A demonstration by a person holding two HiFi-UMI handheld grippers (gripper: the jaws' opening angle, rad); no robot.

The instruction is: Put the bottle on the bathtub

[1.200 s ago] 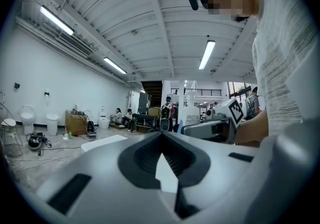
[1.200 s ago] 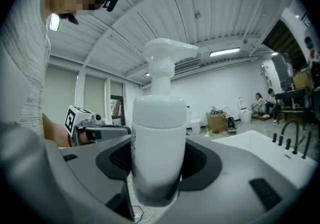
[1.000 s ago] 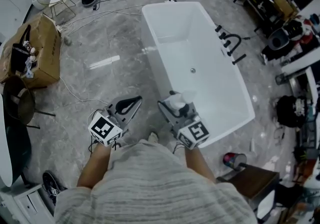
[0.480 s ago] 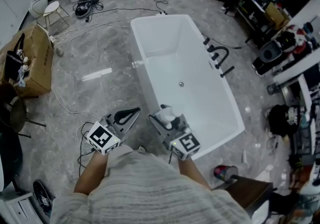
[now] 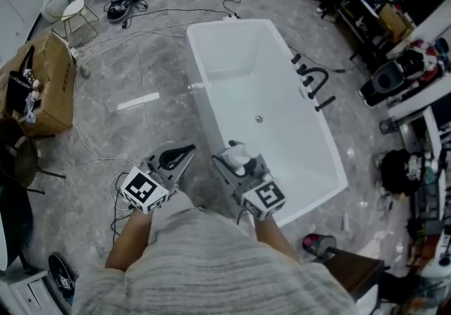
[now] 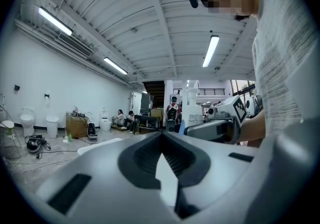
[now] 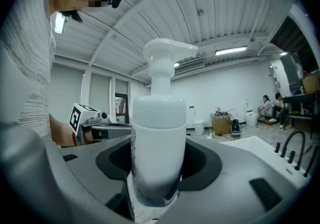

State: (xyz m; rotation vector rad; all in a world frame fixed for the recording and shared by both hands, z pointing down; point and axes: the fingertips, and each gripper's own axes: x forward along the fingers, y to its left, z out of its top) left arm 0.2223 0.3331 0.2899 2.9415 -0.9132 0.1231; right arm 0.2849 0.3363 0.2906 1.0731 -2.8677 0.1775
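R: right gripper point(image 7: 158, 170) pinches upright pump bottle point(image 7: 157, 128) | L: left gripper point(image 6: 163, 138) tips together, empty | head view only: bottle over bathtub point(image 5: 236, 23) near end

Only the pump top of the bottle point(image 5: 237, 153) is shown in the head view. The body is covered by the right tongs point(image 5: 232, 164). The near left corner of the bathtub point(image 5: 200, 95) is hidden behind those tongs and the forearm. In the right gripper view the bottle's foot is lost between the jaws, and its label print cannot be read. Far off in the left gripper view, seated people point(image 6: 120, 116) are too small to be told apart.
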